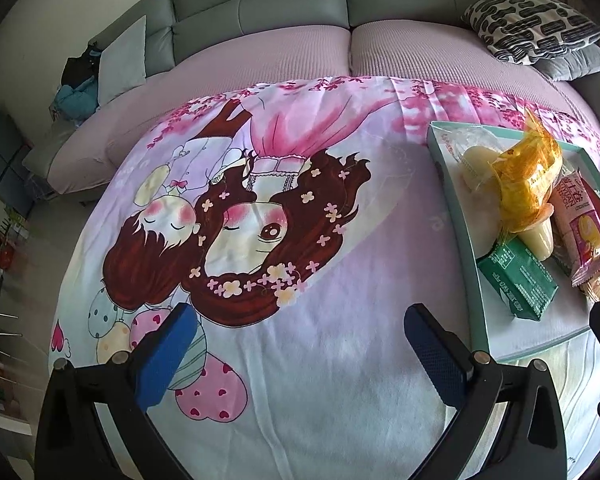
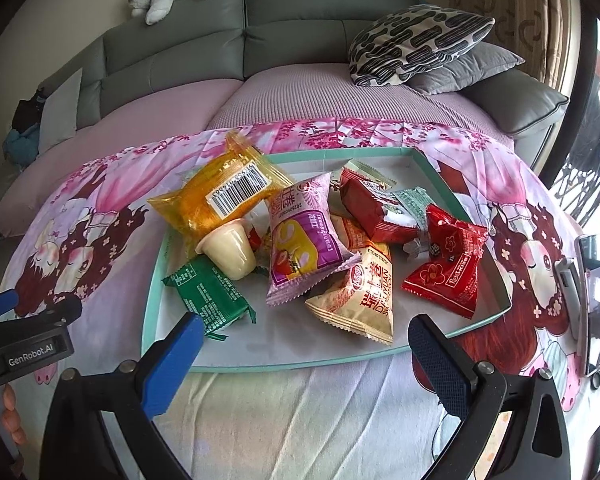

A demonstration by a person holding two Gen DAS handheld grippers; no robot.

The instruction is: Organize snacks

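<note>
A teal-rimmed tray (image 2: 152,280) on the cartoon cloth holds several snacks: an orange packet (image 2: 216,196), a pudding cup (image 2: 230,250), a green packet (image 2: 212,298), a pink packet (image 2: 304,240), a beige packet (image 2: 360,300) and red packets (image 2: 446,264). My right gripper (image 2: 304,352) hovers open over the tray's near edge, nothing between its blue pads. In the left wrist view the tray (image 1: 460,220) lies at the right with the green packet (image 1: 520,280) nearest. My left gripper (image 1: 296,356) stands open over bare cloth left of the tray.
The cloth (image 1: 300,240) covers a table in front of a grey sofa (image 2: 300,20) with patterned cushions (image 2: 416,40). A phone on a stand (image 2: 596,300) sits at the right edge. The left gripper's body (image 2: 20,336) shows at the left of the right wrist view.
</note>
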